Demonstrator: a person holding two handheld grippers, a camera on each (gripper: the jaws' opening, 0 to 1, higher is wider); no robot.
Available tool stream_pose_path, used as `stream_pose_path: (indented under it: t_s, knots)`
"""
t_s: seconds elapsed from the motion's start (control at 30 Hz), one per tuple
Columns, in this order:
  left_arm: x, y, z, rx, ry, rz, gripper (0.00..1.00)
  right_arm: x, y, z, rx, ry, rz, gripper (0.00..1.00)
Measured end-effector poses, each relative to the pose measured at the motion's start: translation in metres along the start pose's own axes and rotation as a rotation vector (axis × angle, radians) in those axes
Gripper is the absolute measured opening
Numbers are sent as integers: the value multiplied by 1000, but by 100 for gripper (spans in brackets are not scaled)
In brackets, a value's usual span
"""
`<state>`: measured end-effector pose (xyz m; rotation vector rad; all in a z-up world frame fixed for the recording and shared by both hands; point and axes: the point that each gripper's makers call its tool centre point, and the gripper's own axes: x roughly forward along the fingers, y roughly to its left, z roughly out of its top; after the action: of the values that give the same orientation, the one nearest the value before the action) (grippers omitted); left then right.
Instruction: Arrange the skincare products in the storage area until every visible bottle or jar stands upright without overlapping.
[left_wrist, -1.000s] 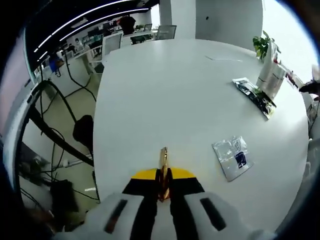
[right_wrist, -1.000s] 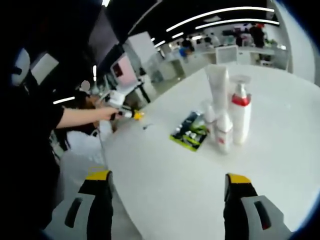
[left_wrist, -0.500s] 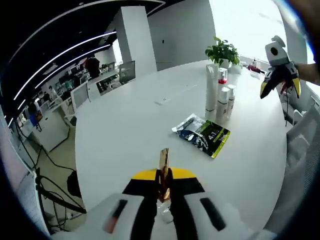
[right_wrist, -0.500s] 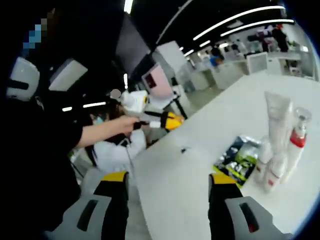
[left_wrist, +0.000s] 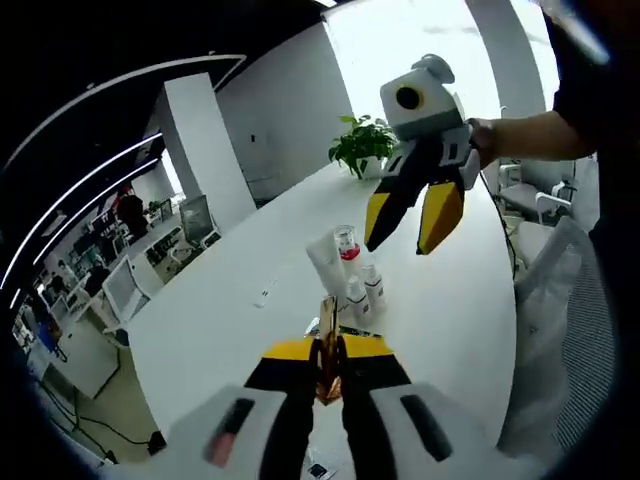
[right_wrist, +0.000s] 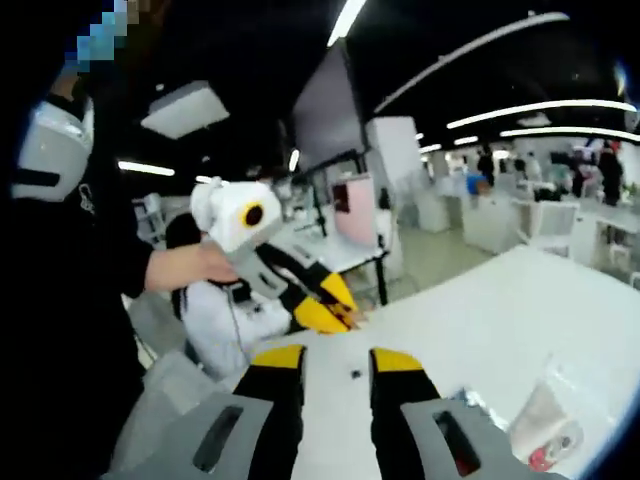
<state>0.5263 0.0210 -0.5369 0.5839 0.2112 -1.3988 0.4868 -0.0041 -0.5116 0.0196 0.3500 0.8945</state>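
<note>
- Labels on the skincare bottles (left_wrist: 350, 282) cannot be read; you can make out only white bodies and one red collar beneath a clear cap.
- Your left gripper (left_wrist: 326, 350) has its jaws pressed together on a thin gold strip (left_wrist: 327, 335) that stands up between the tips; what the strip is cannot be told.
- The bottles stand upright in a tight cluster on the white table (left_wrist: 230, 330), just beyond the left gripper's tips, with a dark packet edge partly hidden behind the strip.
- Your right gripper (left_wrist: 415, 215) hangs above the bottles in the left gripper view, yellow-tipped jaws spread and pointing down, not touching them; a hand (left_wrist: 490, 140) holds it.
- In the right gripper view your right gripper (right_wrist: 335, 365) shows a moderate gap between the jaws, with nothing in it.
- The left gripper (right_wrist: 325, 305) appears there too, across the table (right_wrist: 500, 300), well apart.
- At the lower right edge a tube (right_wrist: 545, 435), blurred and cut off, sits with a red-capped item (right_wrist: 542, 460) beside it.
</note>
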Motion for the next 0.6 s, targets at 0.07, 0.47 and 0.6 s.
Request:
stream_pose_path:
  t_s: [0.07, 0.47, 0.6]
  knots:
    - [-3, -7, 12, 8, -24, -28, 8, -2, 5, 5, -30, 5, 12, 21]
    - [-8, -30, 40, 92, -21, -92, 8, -12, 14, 17, -123, 9, 25, 13]
    - [-9, -35, 45, 106, -20, -102, 8, -13, 18, 16, -127, 10, 33, 11]
